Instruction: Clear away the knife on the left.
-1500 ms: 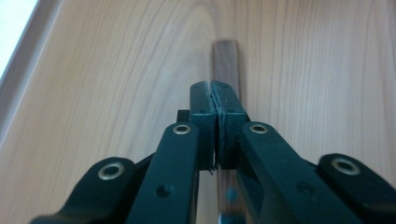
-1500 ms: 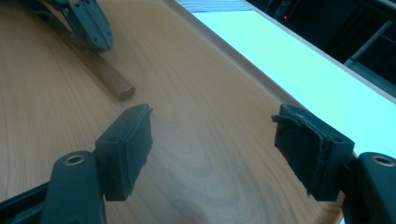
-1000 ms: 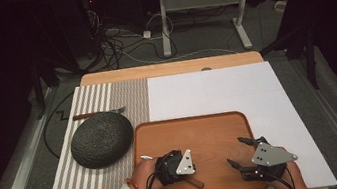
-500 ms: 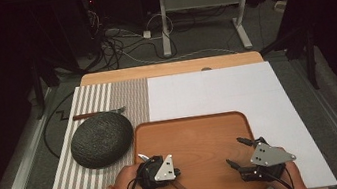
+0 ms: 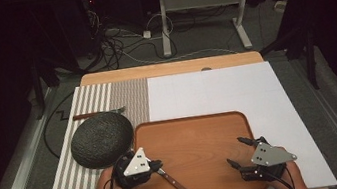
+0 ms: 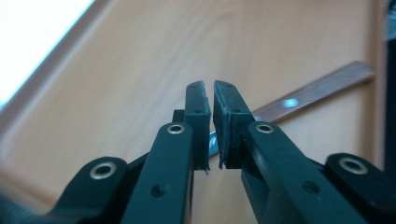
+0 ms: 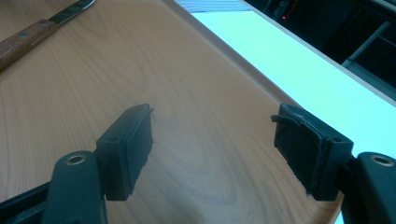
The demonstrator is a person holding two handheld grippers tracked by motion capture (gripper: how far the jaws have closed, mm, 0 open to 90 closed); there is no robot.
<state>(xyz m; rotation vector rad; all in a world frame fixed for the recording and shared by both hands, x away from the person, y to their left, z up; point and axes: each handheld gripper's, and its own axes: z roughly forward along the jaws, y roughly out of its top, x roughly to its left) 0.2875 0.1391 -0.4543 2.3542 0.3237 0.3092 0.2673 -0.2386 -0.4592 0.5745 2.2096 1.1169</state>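
A knife point(image 5: 177, 182) with a wooden handle lies slanted over the front left part of the wooden tray point(image 5: 198, 135). My left gripper point(image 5: 158, 165) is at the tray's left rim, shut on the knife's blade. In the left gripper view the jaws point(image 6: 210, 91) stand nearly together with a strip of metal blade between the pads, and the riveted handle point(image 6: 317, 91) runs off to the right. My right gripper point(image 5: 234, 151) hovers open over the tray's front right corner, nothing between its pads point(image 7: 215, 126). The knife handle point(image 7: 28, 37) shows far off in the right gripper view.
A dark round dome-shaped object point(image 5: 101, 140) sits on the striped mat point(image 5: 91, 98) left of the tray. A second knife point(image 5: 98, 113) lies behind it on the mat. A white sheet point(image 5: 216, 90) covers the table behind and right of the tray. Cables lie on the floor beyond.
My left gripper has moved left toward the tray's left rim, dragging the knife with it. The right gripper has stayed where it was.
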